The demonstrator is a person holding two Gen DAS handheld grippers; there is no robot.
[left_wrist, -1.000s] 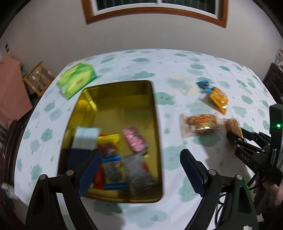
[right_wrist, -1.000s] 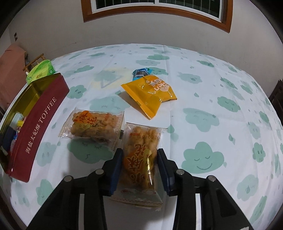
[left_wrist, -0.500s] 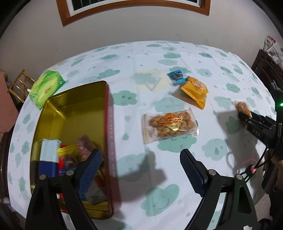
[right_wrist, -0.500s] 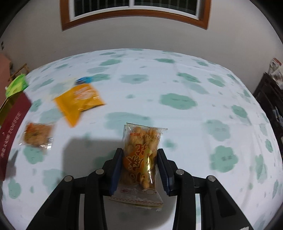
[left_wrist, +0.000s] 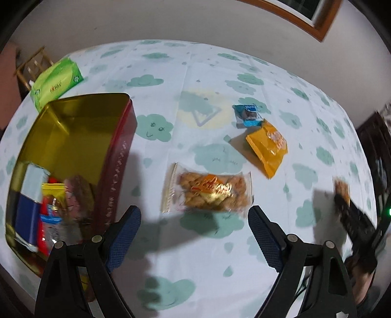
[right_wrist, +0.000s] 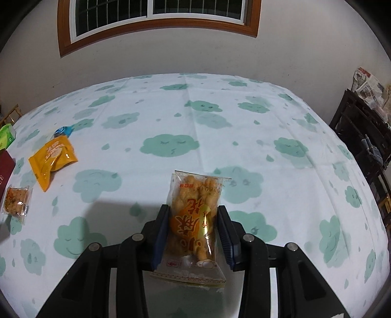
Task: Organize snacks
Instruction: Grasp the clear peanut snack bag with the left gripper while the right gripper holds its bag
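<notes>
Right hand-held gripper (right_wrist: pixel 193 230): black frame, blue pads, clamped on the sides of a clear plastic packet of golden fried twists with a red-and-gold label (right_wrist: pixel 193 220); the packet stands upright between the pads, lifted above the counter (right_wrist: pixel 244 127), which wears a white cloth printed with green clouds.

Left hand-held gripper (left_wrist: pixel 194 234): same build, jaws wide apart and empty, hanging over the cloth just short of a second clear packet of fried twists (left_wrist: pixel 207 190), which lies flat on the counter.

Beyond that packet: an orange foil snack pouch (left_wrist: pixel 267 146), lying flat, and touching its far end a small blue-and-white wrapped sweet (left_wrist: pixel 246 116).

Left of the flat packet: an open rectangular tin, gold inside with a dark red outer wall (left_wrist: pixel 114 156), holding several snacks at its near end, among them a blue-and-white box (left_wrist: pixel 30 203) and red and yellow wrappers; these are blurred.

Past the tin's far corner: a green soft tissue pack (left_wrist: pixel 56 84).

Background: pale wall, wood-framed window (right_wrist: pixel 156 22).
</notes>
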